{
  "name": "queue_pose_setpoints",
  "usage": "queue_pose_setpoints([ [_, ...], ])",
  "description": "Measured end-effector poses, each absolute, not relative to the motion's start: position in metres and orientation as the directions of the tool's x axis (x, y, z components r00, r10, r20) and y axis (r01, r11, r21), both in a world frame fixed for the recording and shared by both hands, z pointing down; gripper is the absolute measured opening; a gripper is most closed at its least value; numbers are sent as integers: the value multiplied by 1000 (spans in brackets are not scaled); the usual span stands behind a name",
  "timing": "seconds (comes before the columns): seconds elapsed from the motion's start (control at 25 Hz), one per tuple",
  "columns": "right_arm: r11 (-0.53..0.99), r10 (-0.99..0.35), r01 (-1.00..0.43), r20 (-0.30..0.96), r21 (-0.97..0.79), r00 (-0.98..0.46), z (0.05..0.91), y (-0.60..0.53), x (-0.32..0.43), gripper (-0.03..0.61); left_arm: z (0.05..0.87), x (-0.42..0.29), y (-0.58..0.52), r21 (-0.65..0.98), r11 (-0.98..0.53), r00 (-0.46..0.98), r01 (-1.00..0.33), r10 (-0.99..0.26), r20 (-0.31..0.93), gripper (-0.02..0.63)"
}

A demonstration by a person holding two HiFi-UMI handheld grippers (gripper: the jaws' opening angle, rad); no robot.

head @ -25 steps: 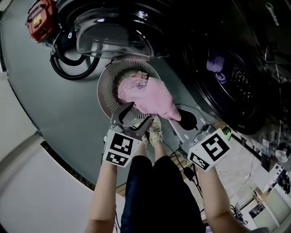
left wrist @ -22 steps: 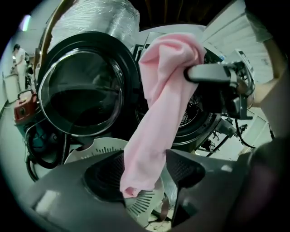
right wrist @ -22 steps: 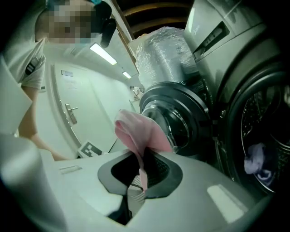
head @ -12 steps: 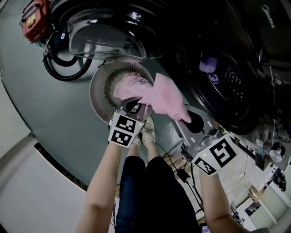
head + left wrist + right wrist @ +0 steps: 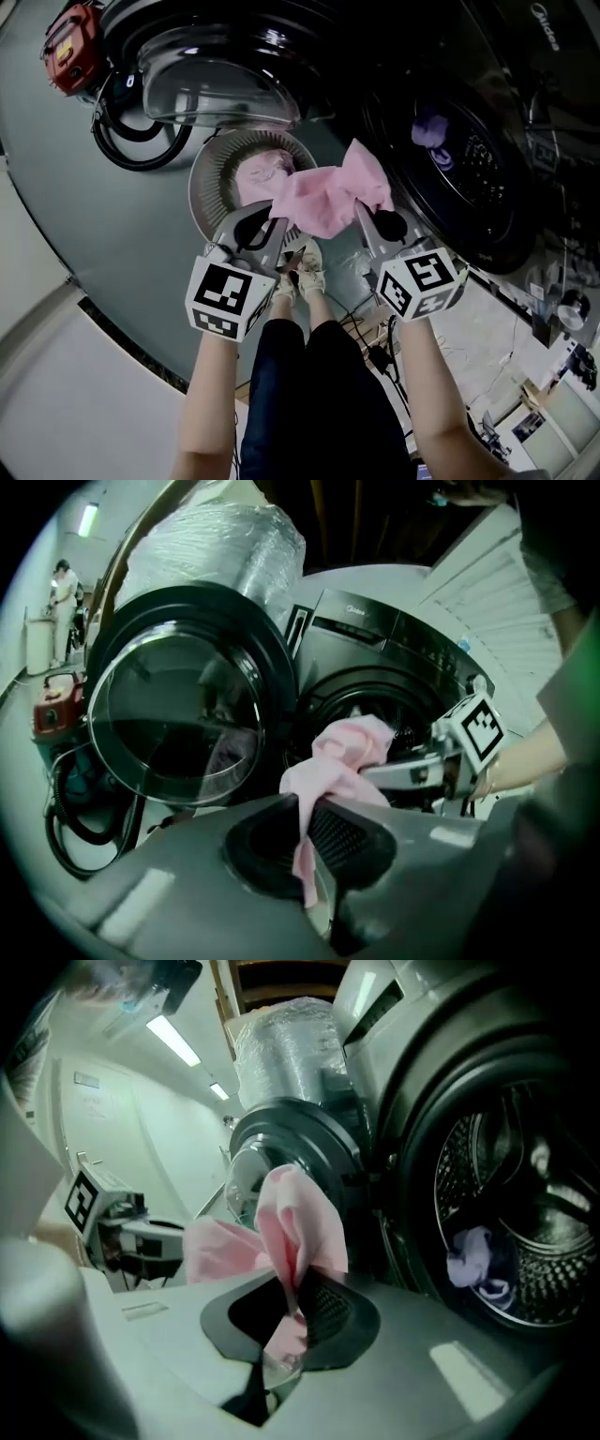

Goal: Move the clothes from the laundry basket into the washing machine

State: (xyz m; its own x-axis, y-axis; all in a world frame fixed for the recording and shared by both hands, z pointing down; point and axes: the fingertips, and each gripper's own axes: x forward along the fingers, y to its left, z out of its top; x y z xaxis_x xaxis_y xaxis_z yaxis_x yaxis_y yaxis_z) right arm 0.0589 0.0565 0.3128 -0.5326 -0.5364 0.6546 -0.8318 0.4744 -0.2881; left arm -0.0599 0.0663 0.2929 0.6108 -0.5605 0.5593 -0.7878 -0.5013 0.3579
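A pink garment (image 5: pixel 328 192) hangs stretched between my two grippers, above the floor between the basket and the machine. My left gripper (image 5: pixel 278 217) is shut on its left end, the cloth pinched between the jaws (image 5: pixel 305 832). My right gripper (image 5: pixel 367 211) is shut on its right end, where the pink garment (image 5: pixel 295 1222) bunches upward. The round grey laundry basket (image 5: pixel 211 169) below still holds pinkish clothes (image 5: pixel 261 172). The washing machine drum (image 5: pixel 469 159) stands open at the right, with a purple garment (image 5: pixel 433 129) inside; the right gripper view also shows that purple garment (image 5: pixel 473 1251) in the drum.
The machine's round glass door (image 5: pixel 225 80) stands swung open above the basket. A red appliance (image 5: pixel 70 52) and a coiled black hose (image 5: pixel 141 141) lie on the floor at the left. My shoes (image 5: pixel 309 272) stand just below the basket. Cables and clutter sit at the lower right.
The right gripper moved in and shut on the garment's right end. Both grippers have lifted the pink garment off the basket toward the drum.
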Motion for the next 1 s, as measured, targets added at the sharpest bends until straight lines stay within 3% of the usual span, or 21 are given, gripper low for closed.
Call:
queue_pose_setpoints([
  [0.08, 460, -487, -824, 682, -331, -546, 330, 62, 50, 75, 274, -58, 65, 364, -511, 624, -779, -571, 533, 12],
  [0.16, 457, -438, -807, 695, -374, -570, 338, 69, 42, 168, 258, -58, 63, 358, -513, 623, -780, -586, 518, 12],
  [0.28, 443, -394, -778, 683, -446, -615, 341, 77, 40, 230, 238, -61, 56, 329, -506, 600, -798, -614, 512, 12],
  [0.4, 417, -377, -766, 674, -488, -635, 337, 83, 52, 369, 225, -58, 52, 321, -523, 611, -790, -617, 496, 12],
  [0.68, 665, -310, -618, 598, -419, -739, 289, 88, 26, 504, 205, -31, 49, 351, -609, 699, -712, -563, 440, 12],
  [0.88, 727, -337, -603, 594, -329, -731, 287, 81, -2, 529, 201, -3, 54, 390, -654, 758, -648, -506, 412, 11],
  [0.92, 719, -378, -624, 581, -306, -720, 286, 76, -5, 508, 200, 3, 55, 397, -666, 772, -632, -490, 406, 11],
  [1.0, 686, -477, -682, 549, -255, -686, 285, 63, -3, 400, 200, 13, 59, 399, -690, 791, -604, -459, 404, 11],
])
